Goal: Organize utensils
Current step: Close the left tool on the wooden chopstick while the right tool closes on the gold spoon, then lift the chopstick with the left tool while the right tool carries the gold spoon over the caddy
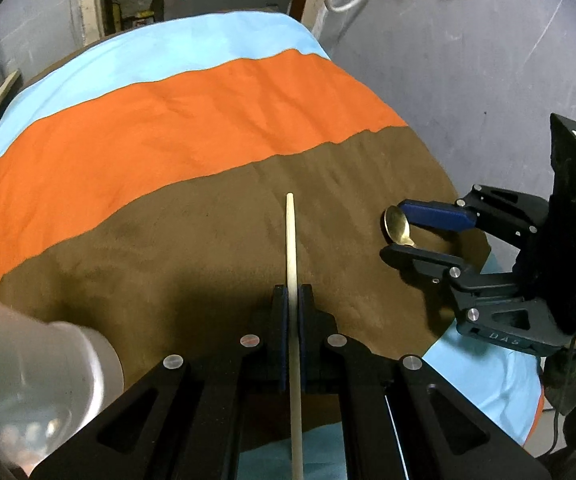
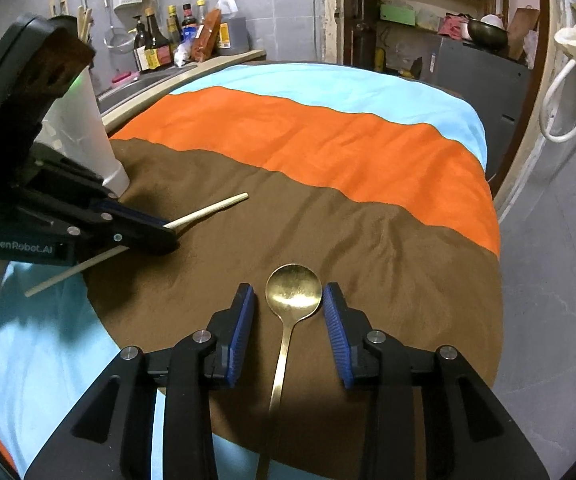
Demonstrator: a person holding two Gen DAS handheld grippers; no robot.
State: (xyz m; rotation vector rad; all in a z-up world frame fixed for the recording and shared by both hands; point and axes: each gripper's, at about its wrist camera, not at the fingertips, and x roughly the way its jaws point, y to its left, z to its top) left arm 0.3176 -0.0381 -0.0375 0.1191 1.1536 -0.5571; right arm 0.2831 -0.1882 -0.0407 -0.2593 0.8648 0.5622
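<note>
Chopstick (image 1: 292, 248) sits clamped in the left gripper (image 1: 292, 292). Right gripper (image 2: 288, 300) jaws gape around a gold spoon (image 2: 292, 292) lying on the surface (image 2: 388, 240), not gripping. Neither is in the white cup (image 2: 87, 136) yet.

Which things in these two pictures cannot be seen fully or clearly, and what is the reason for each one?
- Chopstick: in the left wrist view its rear end runs off the bottom edge.
- Spoon: in the right wrist view the handle end is cut by the bottom edge; in the left wrist view the right gripper covers the handle.
- White cup: the left gripper hides part; its contents are unreadable.
- Bottle labels: too small.
</note>
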